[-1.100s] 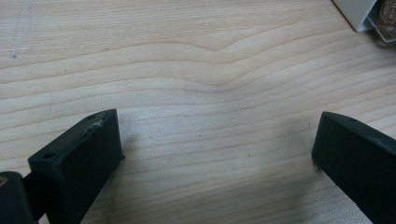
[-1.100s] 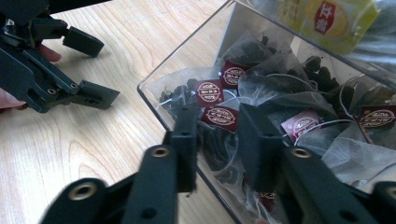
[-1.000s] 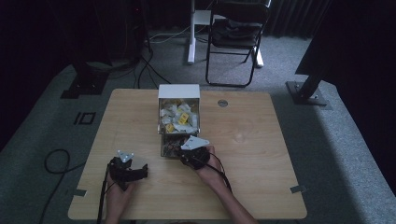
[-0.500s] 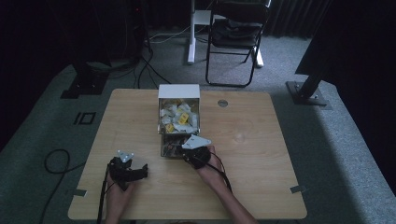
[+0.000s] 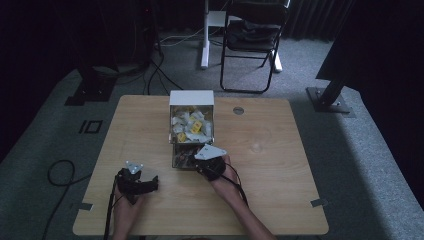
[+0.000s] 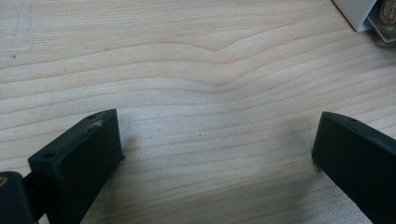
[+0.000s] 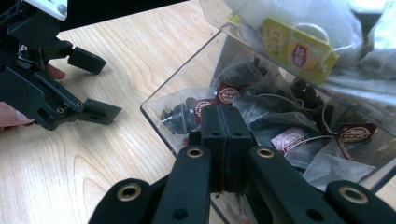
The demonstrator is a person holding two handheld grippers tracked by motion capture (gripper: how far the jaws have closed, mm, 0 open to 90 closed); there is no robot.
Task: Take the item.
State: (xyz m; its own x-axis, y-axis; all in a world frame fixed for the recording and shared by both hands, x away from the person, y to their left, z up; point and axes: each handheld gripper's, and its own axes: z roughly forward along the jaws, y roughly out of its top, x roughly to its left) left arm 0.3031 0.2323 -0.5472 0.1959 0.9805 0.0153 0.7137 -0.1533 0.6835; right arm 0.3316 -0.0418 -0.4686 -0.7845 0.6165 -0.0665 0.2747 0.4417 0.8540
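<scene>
- The light wooden table (image 5: 280, 165) carried a clear plastic two-tier dispenser box (image 5: 192, 131) at its middle, white-backed at the far end and open toward the near edge.
- The upper tier held pale tea bags with yellow tags (image 7: 299, 44); the lower tray (image 7: 187, 100) held dark tea bags with maroon tags (image 7: 289, 139), piled loosely behind its clear front wall.
- The right gripper (image 7: 225, 122) sat at the near mouth of that lower tray, jaws pressed flat together with no gap showing. Whether a thread or tag was pinched between them, I could not tell.
- In the high view the right gripper (image 5: 207, 161) was just at the box's near end, the hand behind it.
- The left gripper (image 6: 215, 140) hovered low over bare wood at the near left, jaws spread wide, nothing between them, well apart from the box.
- From the right gripper view, the left gripper (image 7: 91, 88) showed at far left, released and idle.
- My read on handling: these bags look feather-light, soft and crushable, the mesh likely to tear if squeezed hard.
- Best hold, I'd judge, was the maroon paper tag or the gathered top of one bag, not the leaf-filled belly.
- Strings could tangle, so one bag may drag its neighbours out.
- The light plastic box might slide if nudged.
</scene>
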